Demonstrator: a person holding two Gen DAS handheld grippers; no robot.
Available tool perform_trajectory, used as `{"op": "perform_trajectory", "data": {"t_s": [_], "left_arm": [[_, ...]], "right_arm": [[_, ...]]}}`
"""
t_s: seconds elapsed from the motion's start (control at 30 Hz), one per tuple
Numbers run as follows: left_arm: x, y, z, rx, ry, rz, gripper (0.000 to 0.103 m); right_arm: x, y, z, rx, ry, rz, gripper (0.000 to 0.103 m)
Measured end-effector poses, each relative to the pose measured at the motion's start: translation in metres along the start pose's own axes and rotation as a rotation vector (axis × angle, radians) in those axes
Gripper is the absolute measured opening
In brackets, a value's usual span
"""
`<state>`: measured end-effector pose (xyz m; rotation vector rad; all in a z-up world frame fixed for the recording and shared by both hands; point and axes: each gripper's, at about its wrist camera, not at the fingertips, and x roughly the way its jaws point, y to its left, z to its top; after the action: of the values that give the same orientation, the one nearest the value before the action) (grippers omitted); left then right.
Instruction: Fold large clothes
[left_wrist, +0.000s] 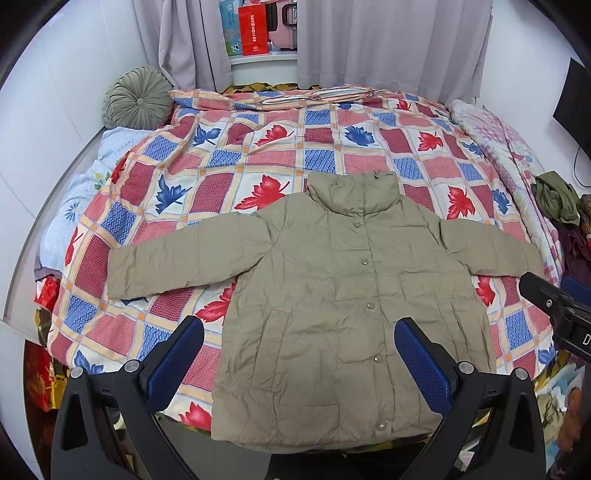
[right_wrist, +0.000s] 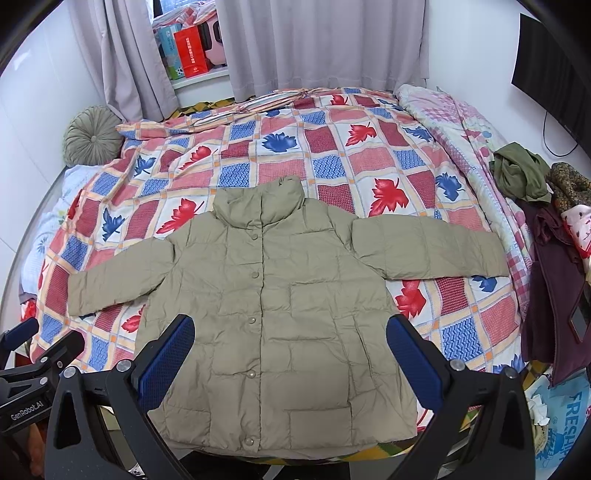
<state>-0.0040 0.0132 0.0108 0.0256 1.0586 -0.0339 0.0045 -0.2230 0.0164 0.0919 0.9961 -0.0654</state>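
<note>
Currently the khaki puffer jacket (left_wrist: 325, 295) lies flat and face-up on the bed (left_wrist: 258, 155), snaps closed, collar away from the cameras, both sleeves spread outward, hem at the near edge of the bed. Left tongs (left_wrist: 299, 354) spread wide, holding nothing, hovering above the lower half of the jacket; right tongs (right_wrist: 290, 354) likewise spread and empty over the same area. No fold started, by my reading. Risks: the shell looks slick and puffy, so a pinch on one layer could slip or lift only the top panel, leaving the back bunched; the hem sits at the bed edge (part seems to overhang), so a pull toward the near side could drag the jacket off; a sleeve folded in may spring back open from trapped air. The quilt (left_wrist: 236, 122) under it is wrinkled and could shift with the garment. Legible text: "GenRobot.AI" on the left gripper body in the right wrist view; "FRESH…" on a blue bag (right_wrist: 565, 424) at lower right; the red bag (right_wrist: 190, 51) on the windowsill bears writing too small to read.
</note>
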Motion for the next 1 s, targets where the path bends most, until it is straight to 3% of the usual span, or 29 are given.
{"op": "perform_trajectory", "data": {"t_s": [1.0], "left_arm": [[-0.0002, -0.0006, -0.0011, -0.002, -0.001, 0.001, 0.103]], "right_arm": [[0.0011, 0.0016, -0.0004, 0.001, 0.001, 0.002, 0.103]]}}
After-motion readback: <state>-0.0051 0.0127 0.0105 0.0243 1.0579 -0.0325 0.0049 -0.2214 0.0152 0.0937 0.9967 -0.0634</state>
